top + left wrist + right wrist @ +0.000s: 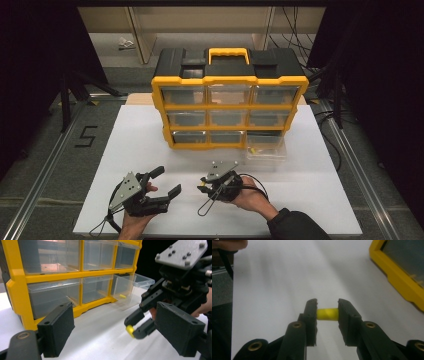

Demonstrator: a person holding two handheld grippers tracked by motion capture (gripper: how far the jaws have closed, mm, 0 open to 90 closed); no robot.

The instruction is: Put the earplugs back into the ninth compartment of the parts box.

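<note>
A small yellow cylinder (327, 314) sits crosswise between the black jaws of my right gripper (327, 315), which is shut on it just above the white table. In the left gripper view the same yellow cylinder (129, 330) shows at the tips of the right gripper (135, 326). From the high view my right gripper (203, 188) points left, in front of the yellow organizer (229, 107). My left gripper (167, 181) stands open beside it, jaws wide apart and holding nothing. The bottom right clear drawer (266, 148) is pulled out, and another yellow piece (122, 296) lies inside it.
The organizer (20, 280) has a black top, a yellow handle (228, 52) and several shut clear drawers. It stands at the back of the white table (125, 150). Metal rails (45, 170) run along both sides of the table, and cables trail from both grippers.
</note>
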